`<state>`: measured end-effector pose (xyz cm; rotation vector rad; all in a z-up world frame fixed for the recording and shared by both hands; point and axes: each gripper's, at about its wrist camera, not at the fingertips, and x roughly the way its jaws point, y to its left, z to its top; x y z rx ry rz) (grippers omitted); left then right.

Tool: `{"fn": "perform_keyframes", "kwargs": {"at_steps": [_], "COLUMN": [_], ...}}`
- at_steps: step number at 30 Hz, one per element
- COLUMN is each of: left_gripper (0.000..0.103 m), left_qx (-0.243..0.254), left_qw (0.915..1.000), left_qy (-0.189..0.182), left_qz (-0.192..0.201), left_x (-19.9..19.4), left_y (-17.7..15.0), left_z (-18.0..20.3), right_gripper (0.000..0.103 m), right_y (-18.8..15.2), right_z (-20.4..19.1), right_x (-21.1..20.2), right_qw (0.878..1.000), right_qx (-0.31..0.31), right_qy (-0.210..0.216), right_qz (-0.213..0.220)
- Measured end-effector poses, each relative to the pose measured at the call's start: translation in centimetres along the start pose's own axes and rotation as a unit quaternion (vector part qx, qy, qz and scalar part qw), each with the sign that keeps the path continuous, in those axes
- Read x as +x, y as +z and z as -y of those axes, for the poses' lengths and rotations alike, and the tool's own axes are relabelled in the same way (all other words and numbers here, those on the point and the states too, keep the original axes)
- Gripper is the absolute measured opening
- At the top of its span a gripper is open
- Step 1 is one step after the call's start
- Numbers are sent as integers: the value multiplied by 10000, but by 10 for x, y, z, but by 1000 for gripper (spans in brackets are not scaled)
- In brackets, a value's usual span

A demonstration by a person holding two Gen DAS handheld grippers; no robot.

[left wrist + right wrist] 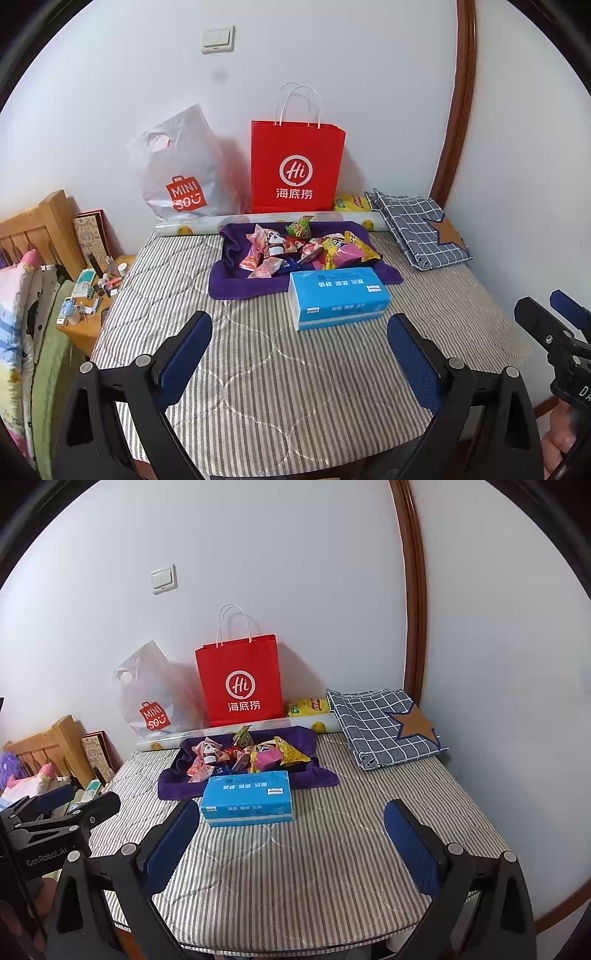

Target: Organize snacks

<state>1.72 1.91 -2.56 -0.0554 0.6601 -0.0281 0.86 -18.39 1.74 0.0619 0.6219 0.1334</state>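
Several snack packets (306, 249) (251, 757) lie heaped on a purple cloth (236, 280) (173, 784) at the back of a striped table. A blue tissue pack (338, 297) (247, 797) lies just in front of the heap. A red paper bag (297, 168) (240, 681) and a grey plastic bag (177, 170) (151, 694) lean on the wall behind. My left gripper (299, 332) is open and empty, well short of the tissue pack. My right gripper (291, 819) is also open and empty, with its left fingertip near the pack's left end.
A folded checked cloth (421, 229) (384, 727) lies at the back right, a yellow packet (352, 203) (308, 707) and a patterned roll (192, 227) (295, 723) along the wall. A cluttered wooden side table (92, 295) and bedding stand left. The striped tabletop (277, 369) (314, 867) stretches toward me.
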Motion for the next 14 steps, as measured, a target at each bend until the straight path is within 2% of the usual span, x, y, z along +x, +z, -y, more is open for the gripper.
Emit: {"fn": "perform_keyframes", "kwargs": {"at_steps": [14], "left_gripper": [95], "left_qx": [-16], "left_qw": [10000], "left_qy": [-6], "left_qz": [20], "left_x": [0], "left_y": [-1], "left_z": [-1], "right_gripper": [101], "right_y": [-1], "right_z": [1], "right_x": [0], "right_qw": [10000], "right_qx": [1], "right_qy": [5], "right_qz": [-9]}}
